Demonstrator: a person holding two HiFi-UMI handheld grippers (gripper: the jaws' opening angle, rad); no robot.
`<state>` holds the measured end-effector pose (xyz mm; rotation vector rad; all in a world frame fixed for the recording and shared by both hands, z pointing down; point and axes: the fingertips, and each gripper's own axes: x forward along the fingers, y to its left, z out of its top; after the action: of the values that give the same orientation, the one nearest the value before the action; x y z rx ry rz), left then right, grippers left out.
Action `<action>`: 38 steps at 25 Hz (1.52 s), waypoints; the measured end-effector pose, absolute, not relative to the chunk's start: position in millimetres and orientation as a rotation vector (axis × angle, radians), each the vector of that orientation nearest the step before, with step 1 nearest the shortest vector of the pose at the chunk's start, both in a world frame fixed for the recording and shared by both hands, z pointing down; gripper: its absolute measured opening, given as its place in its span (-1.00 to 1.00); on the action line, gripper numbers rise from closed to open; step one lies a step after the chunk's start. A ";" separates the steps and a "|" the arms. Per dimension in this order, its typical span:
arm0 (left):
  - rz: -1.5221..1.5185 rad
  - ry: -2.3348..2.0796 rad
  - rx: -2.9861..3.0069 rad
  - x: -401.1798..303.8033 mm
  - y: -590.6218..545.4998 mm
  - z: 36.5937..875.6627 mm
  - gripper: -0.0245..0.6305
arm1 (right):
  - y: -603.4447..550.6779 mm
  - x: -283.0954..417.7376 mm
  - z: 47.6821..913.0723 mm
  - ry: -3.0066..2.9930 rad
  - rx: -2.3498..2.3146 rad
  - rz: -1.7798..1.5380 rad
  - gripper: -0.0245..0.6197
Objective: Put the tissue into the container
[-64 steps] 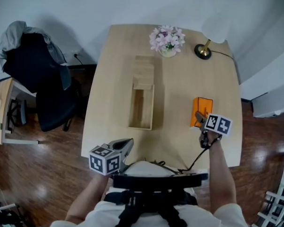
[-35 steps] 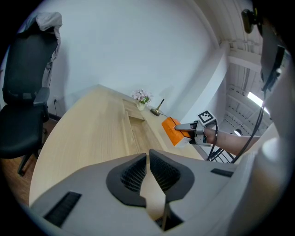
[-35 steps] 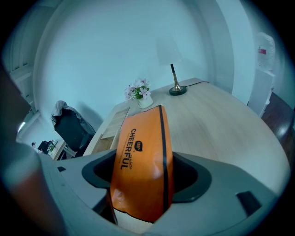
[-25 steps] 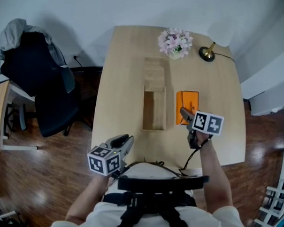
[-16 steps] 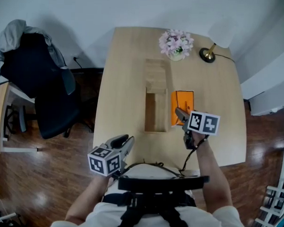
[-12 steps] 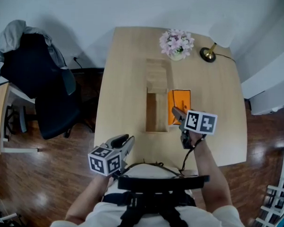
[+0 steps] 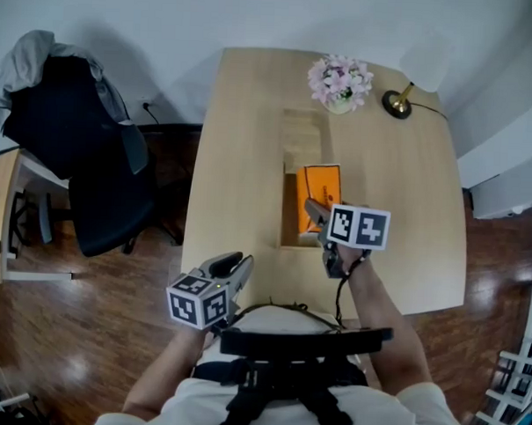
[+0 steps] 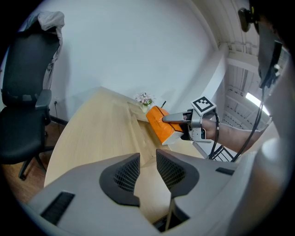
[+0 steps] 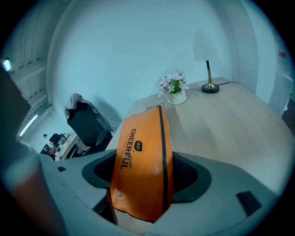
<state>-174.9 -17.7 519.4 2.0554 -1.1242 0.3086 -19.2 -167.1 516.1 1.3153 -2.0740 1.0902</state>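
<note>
The right gripper (image 7: pixel 312 209) has its jaws clenched on the orange plastic-wrapped tissue pack (image 7: pixel 321 188), holding it over the open part of the long pale wooden container (image 7: pixel 305 134) on the light wooden desk (image 7: pixel 251 145). The left gripper (image 7: pixel 237 266), near the desk's front edge, has just been opening its jaws, and nothing is between them.

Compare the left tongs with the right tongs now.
The left tongs are empty, their jaws having just been opening; the right tongs grip the orange tissue pack. The left tongs sit by the table edge; the right tongs hang over the wooden container. Both carry marker cubes.
</note>
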 end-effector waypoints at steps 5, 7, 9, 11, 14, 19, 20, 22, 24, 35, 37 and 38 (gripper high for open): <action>0.308 -1.136 2.037 -182.2 -12.8 522.3 -0.61 | -165.2 -39.5 521.7 -2.076 1.296 1.098 0.16; 0.305 -1.141 2.036 -183.8 -12.7 522.2 -0.61 | -165.2 -42.6 525.8 -2.067 1.296 1.100 0.16; 0.303 -1.146 2.036 -185.8 -12.7 521.9 -0.61 | -164.9 -42.7 531.1 -2.052 1.305 1.094 0.16; 0.301 -1.149 2.035 -187.8 -12.4 521.5 -0.61 | -164.8 -44.3 534.7 -2.041 1.312 1.083 0.16; 0.298 -1.147 2.034 -188.8 -11.5 521.8 -0.61 | -166.5 -46.9 538.8 -2.027 1.325 1.068 0.16; 0.299 -1.141 2.035 -189.2 -9.9 521.6 -0.61 | -168.4 -50.0 541.6 -1.996 1.382 1.067 0.16; 0.299 -1.140 2.036 -189.1 -9.7 521.5 -0.61 | -168.1 -49.7 542.7 -1.988 1.399 1.081 0.16; 0.299 -1.137 2.037 -189.4 -9.2 521.5 -0.61 | -166.2 -51.6 546.3 -1.973 1.418 1.117 0.16; 0.298 -1.136 2.036 -189.6 -8.9 521.8 -0.61 | -164.8 -52.2 553.2 -1.956 1.424 1.137 0.16; 0.302 -1.143 2.034 -192.1 -6.4 522.4 -0.61 | -170.5 -59.1 576.4 -1.890 1.409 1.061 0.19; 0.303 -1.144 2.036 -192.5 -5.8 521.6 -0.61 | -170.4 -59.4 577.0 -1.883 1.412 1.054 0.21; 0.303 -1.143 2.037 -192.7 -5.3 521.1 -0.61 | -170.4 -59.2 576.6 -1.887 1.413 1.053 0.22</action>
<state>-192.7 -5.3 521.1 2.0368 -1.1435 0.3030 -59.2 -170.4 576.6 1.4127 -1.8871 1.0534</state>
